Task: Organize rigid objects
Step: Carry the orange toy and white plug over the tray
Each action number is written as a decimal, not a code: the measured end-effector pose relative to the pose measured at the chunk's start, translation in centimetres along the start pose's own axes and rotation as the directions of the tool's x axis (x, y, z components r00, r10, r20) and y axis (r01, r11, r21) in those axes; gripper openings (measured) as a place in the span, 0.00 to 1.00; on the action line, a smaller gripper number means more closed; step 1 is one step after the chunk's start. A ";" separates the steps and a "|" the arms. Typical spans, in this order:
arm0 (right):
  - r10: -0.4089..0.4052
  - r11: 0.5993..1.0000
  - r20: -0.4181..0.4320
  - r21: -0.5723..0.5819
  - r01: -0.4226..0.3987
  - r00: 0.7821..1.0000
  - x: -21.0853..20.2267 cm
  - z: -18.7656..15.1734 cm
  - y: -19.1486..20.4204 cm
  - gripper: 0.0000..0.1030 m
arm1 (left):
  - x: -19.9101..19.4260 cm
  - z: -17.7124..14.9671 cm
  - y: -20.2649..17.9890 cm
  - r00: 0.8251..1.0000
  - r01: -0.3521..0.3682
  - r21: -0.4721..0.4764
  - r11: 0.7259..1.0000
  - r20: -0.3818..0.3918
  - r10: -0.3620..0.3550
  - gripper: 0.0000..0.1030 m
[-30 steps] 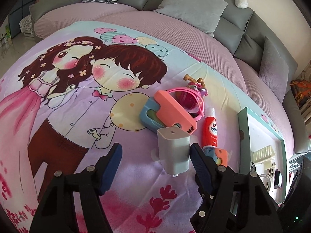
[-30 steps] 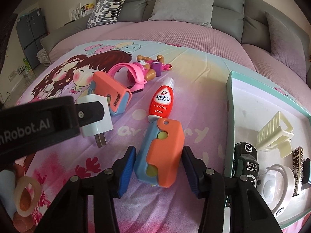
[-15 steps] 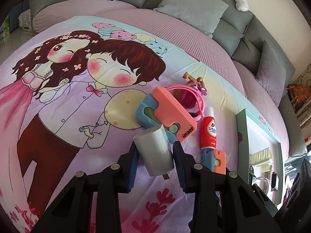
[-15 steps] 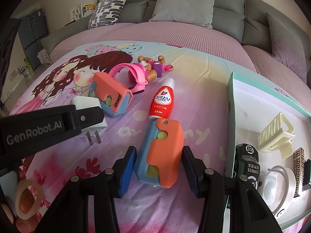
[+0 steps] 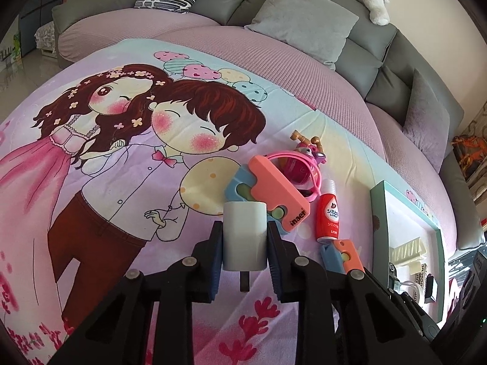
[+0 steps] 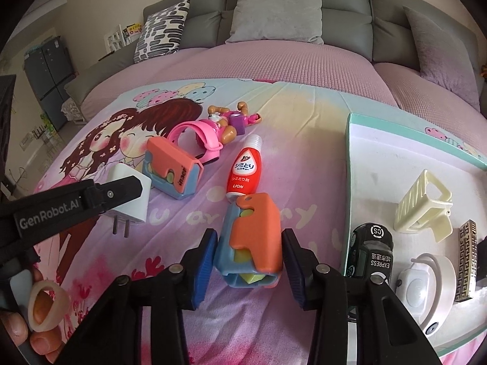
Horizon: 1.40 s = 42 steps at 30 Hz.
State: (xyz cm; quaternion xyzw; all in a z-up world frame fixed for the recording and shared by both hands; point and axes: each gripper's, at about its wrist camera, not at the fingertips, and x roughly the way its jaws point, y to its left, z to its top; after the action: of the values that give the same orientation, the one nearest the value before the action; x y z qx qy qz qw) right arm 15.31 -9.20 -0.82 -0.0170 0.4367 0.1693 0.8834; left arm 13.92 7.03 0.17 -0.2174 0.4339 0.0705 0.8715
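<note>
My left gripper is shut on a white plug adapter, held just above the printed bedsheet; its prongs point toward the camera in the right wrist view. My right gripper has its blue pads on both sides of an orange-and-blue toy, which seems lifted slightly off the sheet. A second orange-and-blue toy, a red bottle, a pink watch and a small doll lie on the sheet.
A teal-rimmed white tray at the right holds a cream hair clip, a black toy car, a white round device and a patterned bar. Grey sofa cushions lie behind.
My left gripper closed on the plug adapter and lifted it, turning it upright. My right gripper stayed around the orange-and-blue toy, which rose slightly.
</note>
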 end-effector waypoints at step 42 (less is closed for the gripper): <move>-0.197 0.955 0.255 0.270 0.126 0.947 -11.8 1.7 -11.6 0.23 | -4.5 -0.2 -8.0 0.990 0.074 0.182 0.981 0.102 -0.094 0.27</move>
State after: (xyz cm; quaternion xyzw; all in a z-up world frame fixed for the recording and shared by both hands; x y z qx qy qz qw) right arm 13.62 -23.15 8.04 0.0823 0.3229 0.0401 0.9420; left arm 13.53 0.11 6.11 -0.1528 0.3802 0.0067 0.9122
